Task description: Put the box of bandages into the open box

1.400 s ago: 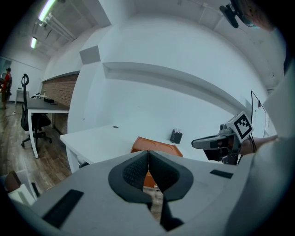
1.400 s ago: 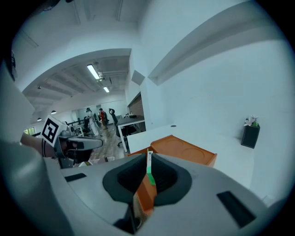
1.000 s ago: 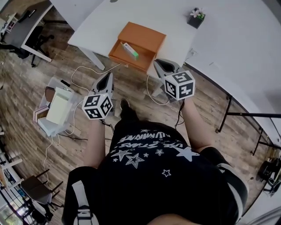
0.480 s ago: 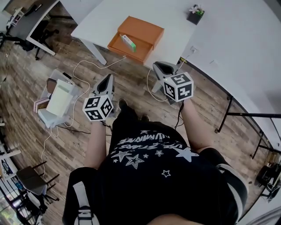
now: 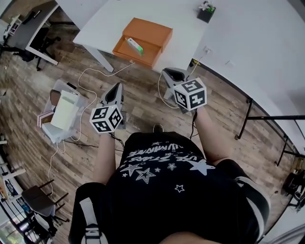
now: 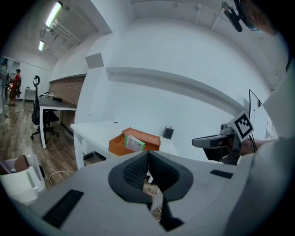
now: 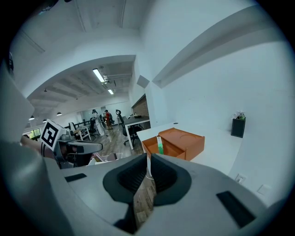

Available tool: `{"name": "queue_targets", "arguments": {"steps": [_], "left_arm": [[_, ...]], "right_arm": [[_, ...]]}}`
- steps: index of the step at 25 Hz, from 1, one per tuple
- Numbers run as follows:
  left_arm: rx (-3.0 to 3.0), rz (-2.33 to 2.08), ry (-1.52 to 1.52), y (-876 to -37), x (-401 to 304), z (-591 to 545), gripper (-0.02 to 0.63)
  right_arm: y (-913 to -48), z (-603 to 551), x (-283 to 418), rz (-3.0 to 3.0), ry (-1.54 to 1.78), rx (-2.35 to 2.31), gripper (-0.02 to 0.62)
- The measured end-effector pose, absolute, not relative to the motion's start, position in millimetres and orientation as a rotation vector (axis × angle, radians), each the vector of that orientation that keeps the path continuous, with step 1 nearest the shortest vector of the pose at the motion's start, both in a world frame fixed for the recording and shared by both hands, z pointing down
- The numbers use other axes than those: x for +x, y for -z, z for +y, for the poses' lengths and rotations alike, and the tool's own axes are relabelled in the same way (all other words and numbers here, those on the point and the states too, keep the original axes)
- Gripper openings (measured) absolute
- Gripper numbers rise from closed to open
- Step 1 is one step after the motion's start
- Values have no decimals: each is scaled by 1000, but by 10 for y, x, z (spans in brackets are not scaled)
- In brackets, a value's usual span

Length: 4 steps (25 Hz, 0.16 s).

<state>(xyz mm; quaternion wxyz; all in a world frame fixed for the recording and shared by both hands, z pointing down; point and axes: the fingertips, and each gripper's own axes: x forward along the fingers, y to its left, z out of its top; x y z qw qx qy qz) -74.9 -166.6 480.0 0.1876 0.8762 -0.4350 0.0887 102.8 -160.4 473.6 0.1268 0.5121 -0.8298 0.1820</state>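
The left gripper (image 6: 147, 154) has its jaws pressed together, the ribbed pads meeting at the tips with nothing between them. The right gripper (image 7: 148, 158) is likewise closed to a thin slit and holds nothing, only the wood floor (image 5: 143, 100) showing through the gap. Both hang in the air over that floor, side by side and apart from each other, short of the near edge of the white surface (image 5: 190, 33). Ahead of both sets of jaws, and well apart from them, the orange open box (image 5: 143, 40) sits close to that near edge by the surface's corner, its tray part turned toward the grippers. The box of bandages (image 5: 135, 46), white with a green end, stands tilted inside the tray. Beyond the open box and to the right of the jaws the surface runs on wide, with a small dark plant pot (image 5: 206, 13) far back. Between the jaws and the edge, white cables (image 5: 95, 71) trail over the floor; off to the left of the left jaws stands a clear bin (image 5: 59, 114) of papers
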Motion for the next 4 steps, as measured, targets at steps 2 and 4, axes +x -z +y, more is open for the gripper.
{"name": "queue_targets", "arguments": {"steps": [2, 4], "left_arm": [[2467, -1211, -259, -4831, -756, -1650, 20], [2469, -1200, -268, -4859, -766, -1635, 20]], "right_arm": [[-4745, -1602, 1015, -2409, -527, 1491, 58], [-4751, -1604, 1011, -2404, -525, 1494, 58]]}}
